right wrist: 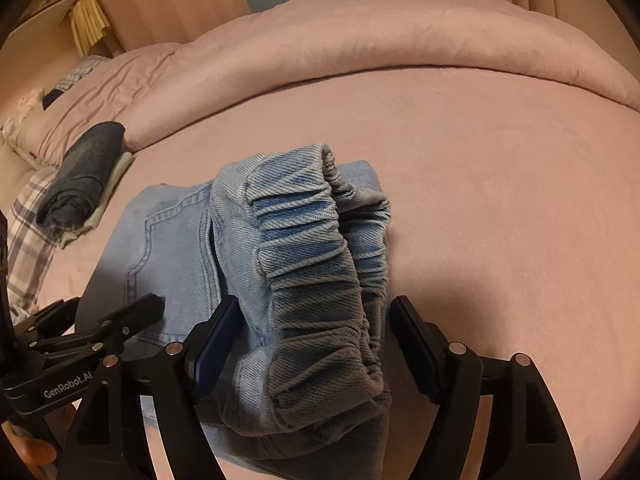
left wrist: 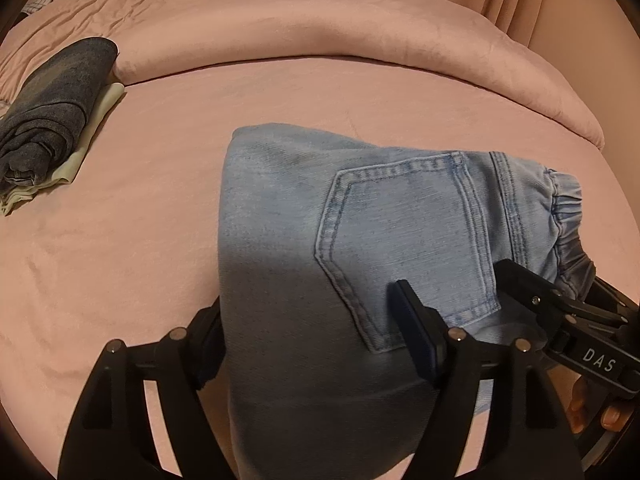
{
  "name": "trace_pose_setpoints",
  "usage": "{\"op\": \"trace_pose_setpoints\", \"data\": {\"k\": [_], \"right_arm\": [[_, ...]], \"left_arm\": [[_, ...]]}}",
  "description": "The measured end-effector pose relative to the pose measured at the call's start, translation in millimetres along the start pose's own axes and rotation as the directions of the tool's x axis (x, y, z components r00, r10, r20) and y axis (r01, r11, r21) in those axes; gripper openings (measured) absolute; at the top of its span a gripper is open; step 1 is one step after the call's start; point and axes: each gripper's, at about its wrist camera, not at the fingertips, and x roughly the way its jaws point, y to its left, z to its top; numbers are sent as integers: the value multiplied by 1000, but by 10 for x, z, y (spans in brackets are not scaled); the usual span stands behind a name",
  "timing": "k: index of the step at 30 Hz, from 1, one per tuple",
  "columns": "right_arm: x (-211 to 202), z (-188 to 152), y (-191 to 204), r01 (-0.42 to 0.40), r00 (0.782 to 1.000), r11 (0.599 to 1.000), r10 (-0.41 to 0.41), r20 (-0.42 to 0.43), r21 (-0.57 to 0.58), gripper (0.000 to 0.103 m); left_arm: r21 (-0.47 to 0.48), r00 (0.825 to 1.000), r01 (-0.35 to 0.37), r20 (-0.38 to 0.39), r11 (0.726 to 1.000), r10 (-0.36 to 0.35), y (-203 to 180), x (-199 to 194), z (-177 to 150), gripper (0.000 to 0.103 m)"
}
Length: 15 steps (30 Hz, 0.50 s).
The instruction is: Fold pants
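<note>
Light blue jeans [left wrist: 280, 208] lie folded on the pink bed sheet [left wrist: 120, 240], back pocket [left wrist: 404, 240] up and elastic waistband [right wrist: 304, 240] at the right end. My left gripper [left wrist: 310, 334] straddles the near part of the fold. Its jaws stand wide, one finger at the denim's left edge, the other resting over the pocket corner. My right gripper [right wrist: 314, 342] is open around the bunched waistband, and its right finger [right wrist: 416, 344] stands apart from the cloth. Each view shows the other gripper close beside: the right gripper [left wrist: 560, 308], the left gripper [right wrist: 120, 320].
A folded dark denim garment [left wrist: 52, 120] lies on a pale folded one [left wrist: 92, 128] at the far left of the bed. A rolled pink duvet [left wrist: 320, 20] runs across the back. Plaid cloth [right wrist: 28, 240] lies at the left edge. Bare sheet [right wrist: 500, 200] stretches to the right.
</note>
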Motion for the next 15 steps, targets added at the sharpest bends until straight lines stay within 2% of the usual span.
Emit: {"op": "trace_pose_setpoints", "data": {"k": [4, 15], "right_arm": [[-6, 0, 3, 14, 1000, 1000, -14, -5, 1, 78], [-30, -14, -17, 28, 999, 1000, -28, -19, 8, 81]], "left_arm": [[6, 1000, -19, -9, 1000, 19, -2, -1, -8, 84], [-8, 1000, -21, -22, 1000, 21, 11, -16, -30, 86]]}}
